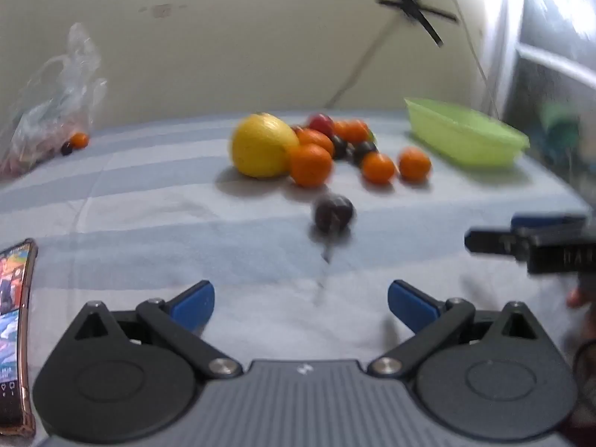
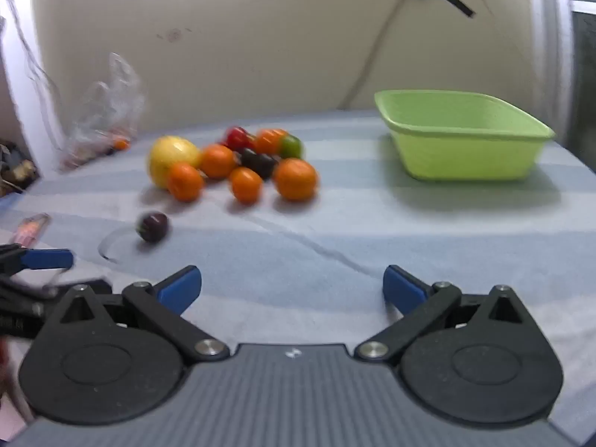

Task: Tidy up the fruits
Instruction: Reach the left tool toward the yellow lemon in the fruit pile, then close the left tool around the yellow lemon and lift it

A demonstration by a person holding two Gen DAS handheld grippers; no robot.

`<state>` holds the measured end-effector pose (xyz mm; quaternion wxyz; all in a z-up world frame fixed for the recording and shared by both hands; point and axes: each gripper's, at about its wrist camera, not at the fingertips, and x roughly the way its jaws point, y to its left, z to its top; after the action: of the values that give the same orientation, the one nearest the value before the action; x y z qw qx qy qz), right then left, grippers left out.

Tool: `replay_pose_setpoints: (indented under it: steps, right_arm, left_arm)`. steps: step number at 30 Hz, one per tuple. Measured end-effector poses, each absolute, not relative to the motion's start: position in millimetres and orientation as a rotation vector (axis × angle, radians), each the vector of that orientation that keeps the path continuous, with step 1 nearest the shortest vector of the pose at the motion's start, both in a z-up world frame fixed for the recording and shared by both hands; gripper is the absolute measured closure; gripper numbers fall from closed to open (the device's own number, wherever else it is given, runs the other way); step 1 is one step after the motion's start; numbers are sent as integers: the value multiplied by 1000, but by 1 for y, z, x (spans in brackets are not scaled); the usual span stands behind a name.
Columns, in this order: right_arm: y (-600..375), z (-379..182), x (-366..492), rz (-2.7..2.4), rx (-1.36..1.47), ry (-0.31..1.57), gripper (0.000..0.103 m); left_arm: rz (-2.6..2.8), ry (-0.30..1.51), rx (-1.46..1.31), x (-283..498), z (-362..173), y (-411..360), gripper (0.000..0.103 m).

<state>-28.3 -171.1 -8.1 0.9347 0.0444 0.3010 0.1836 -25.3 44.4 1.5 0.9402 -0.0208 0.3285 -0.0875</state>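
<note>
Fruit all loose on the striped cloth, none sorted yet.

Left wrist view: left gripper (image 1: 301, 303) low over the cloth, fingers (image 1: 193, 303) spread wide, nothing between them. Dark plum (image 1: 333, 213) alone just ahead, well apart from the main pile. Behind it, large yellow fruit (image 1: 262, 145) touching a cluster of oranges (image 1: 311, 165), dark plums and one red fruit. Green basin (image 1: 465, 138) far right, seen from a low angle, inside hidden here. Clear plastic bag (image 1: 56, 104) far left with a small orange and a dark fruit at its mouth. Phone (image 1: 15, 335) at the left edge. Right gripper (image 1: 495, 244) poking in from the right.

Right wrist view: right gripper (image 2: 292, 290) also spread wide and empty-handed. Green basin (image 2: 462, 138) ahead to the right, no fruit visible over its rim. Pile left of centre, a green fruit (image 2: 291, 146) at its back; lone plum nearer, to the left.

Judged barely begun: whole pile, the stray plum, and the bag's fruit left to move, presumably into the basin.
</note>
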Motion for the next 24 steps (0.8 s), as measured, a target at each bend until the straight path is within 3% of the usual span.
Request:
replay_pose_setpoints:
  steps: [3, 6, 8, 10, 13, 24]
  right_arm:
    - [-152, 11, -19, 456, 39, 556, 0]
    - [-113, 31, -10, 576, -154, 446, 7]
    - [-82, 34, 0, 622, -276, 414, 26]
    - [-55, 34, 14, 689, -333, 436, 32]
    - [-21, 27, 30, 744, -397, 450, 32]
    - [9, 3, 73, 757, -532, 562, 32]
  left_arm:
    - [-161, 590, -101, -17, 16, 68, 0]
    - [-176, 544, -200, 6, 34, 92, 2]
    - [-183, 551, -275, 28, 41, 106, 11]
    - [-193, 552, -329, 44, 43, 117, 16]
    - [-208, 583, -379, 68, 40, 126, 22]
    - [-220, 654, -447, 106, 16, 121, 23]
